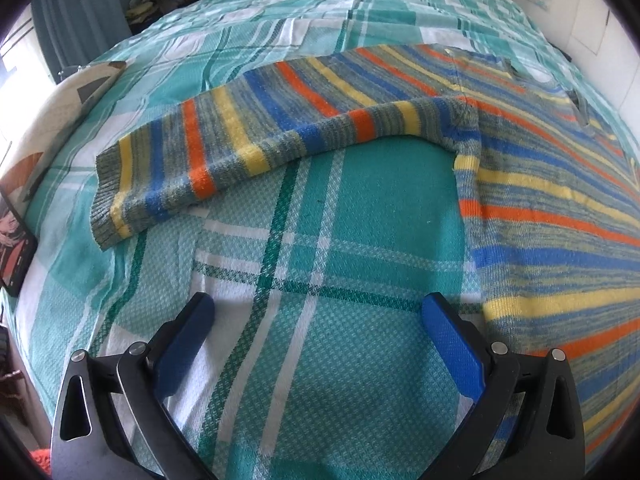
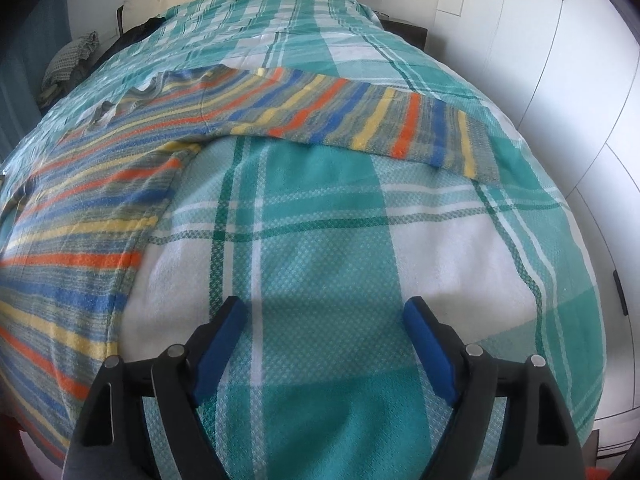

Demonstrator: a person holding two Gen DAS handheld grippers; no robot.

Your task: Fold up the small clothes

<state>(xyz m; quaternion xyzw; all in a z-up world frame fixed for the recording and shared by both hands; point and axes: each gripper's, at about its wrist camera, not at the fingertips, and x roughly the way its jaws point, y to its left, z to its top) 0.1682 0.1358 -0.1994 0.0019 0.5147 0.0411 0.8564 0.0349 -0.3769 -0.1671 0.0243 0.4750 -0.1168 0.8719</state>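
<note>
A small striped knit sweater in blue, orange, yellow and grey lies flat on the bed. In the left wrist view its body fills the right side and one sleeve stretches out to the left. My left gripper is open and empty over bare bedspread, below the sleeve and left of the body. In the right wrist view the sweater body lies at the left and the other sleeve stretches right. My right gripper is open and empty over the bedspread, below that sleeve.
A teal and white plaid bedspread covers the bed. A patterned cushion and a dark phone or card lie at the left edge. White wardrobe doors stand close on the right. A pile of clothes sits far left.
</note>
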